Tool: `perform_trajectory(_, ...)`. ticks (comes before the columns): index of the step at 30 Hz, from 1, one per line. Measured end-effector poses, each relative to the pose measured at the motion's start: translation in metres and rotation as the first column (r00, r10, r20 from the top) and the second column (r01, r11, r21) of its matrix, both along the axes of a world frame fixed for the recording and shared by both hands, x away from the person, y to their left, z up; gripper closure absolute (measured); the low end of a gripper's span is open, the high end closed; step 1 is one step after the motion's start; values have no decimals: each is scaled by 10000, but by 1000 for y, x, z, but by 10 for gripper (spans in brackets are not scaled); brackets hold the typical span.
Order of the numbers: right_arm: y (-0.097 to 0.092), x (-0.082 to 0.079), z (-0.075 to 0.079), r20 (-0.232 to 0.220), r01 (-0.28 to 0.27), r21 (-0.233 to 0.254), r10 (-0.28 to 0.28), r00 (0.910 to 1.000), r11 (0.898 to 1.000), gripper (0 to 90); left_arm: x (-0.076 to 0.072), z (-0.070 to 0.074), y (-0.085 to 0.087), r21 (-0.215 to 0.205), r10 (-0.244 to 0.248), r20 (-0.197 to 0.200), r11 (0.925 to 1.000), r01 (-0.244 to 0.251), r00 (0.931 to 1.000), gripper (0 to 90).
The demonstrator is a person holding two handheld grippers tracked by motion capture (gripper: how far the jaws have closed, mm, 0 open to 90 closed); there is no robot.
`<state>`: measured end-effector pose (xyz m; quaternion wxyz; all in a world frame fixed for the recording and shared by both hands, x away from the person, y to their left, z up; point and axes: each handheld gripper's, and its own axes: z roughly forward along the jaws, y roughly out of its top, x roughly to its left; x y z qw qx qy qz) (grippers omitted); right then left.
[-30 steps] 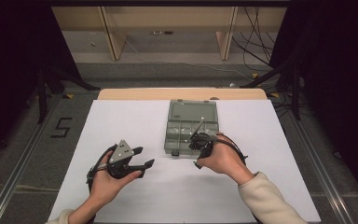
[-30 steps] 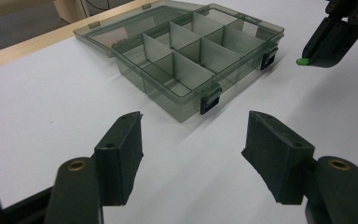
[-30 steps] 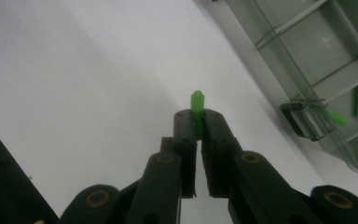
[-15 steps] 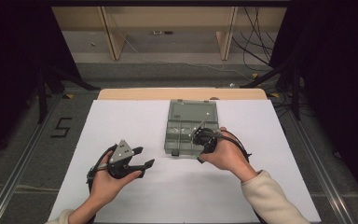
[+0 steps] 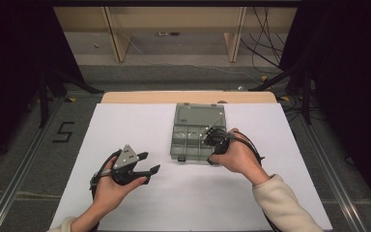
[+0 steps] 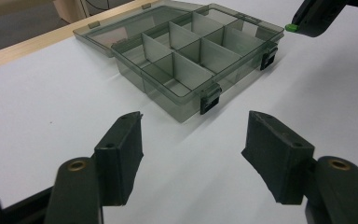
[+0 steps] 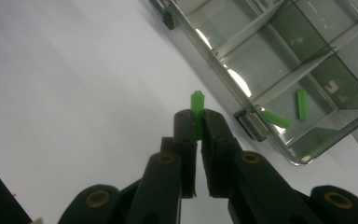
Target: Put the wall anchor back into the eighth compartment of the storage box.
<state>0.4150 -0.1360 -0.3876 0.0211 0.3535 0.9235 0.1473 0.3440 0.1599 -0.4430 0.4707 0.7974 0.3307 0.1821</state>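
On the white table sheet (image 5: 125,125), near centre of the high view, a smoky-grey plastic compartment box (image 5: 196,131) is seen lying open, its clear lid (image 5: 199,114) folded flat toward 12 o'clock and its two black latches (image 6: 210,100) facing 6 o'clock. The right gripper (image 5: 214,138) is held at the box's 4 o'clock corner, over the front-right compartments, w/ the hand (image 5: 236,157) wrapped around it from 5 o'clock. In the right gripper view its jaws are seen nearly closed on a small green wall plug (image 7: 197,109); the plug is pinched upright betw. the pads, its ribbed tip poking out beyond them at 12 o'clock. In that view the plug is seen over bare white sheet just beside the box's wall, not inside a compartment. Two more green wall plugs (image 7: 302,103) are seen lying in a compartment at 3 o'clock of the jaws, one near the wall by a latch, the other just beside it. In the left gripper view the same pinched plug (image 6: 291,27) shows as a green tip at 1 o'clock, above the box's near corner. The left gripper (image 5: 145,163) is held well apart from the box, at approx. 8 o'clock of it, above the sheet; its jaws are spread wide w/ nothing betw. them, and the box is seen beyond them at 12 o'clock.
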Motion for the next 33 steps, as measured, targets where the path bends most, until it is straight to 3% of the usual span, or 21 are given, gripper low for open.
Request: perform_trajectory(33, -27, 22, 9, 493, 1022, 442, -1044, 9933, 9938, 853, 0, -1, -2, -81, 34, -127, 10000, -35, 9999, 365)
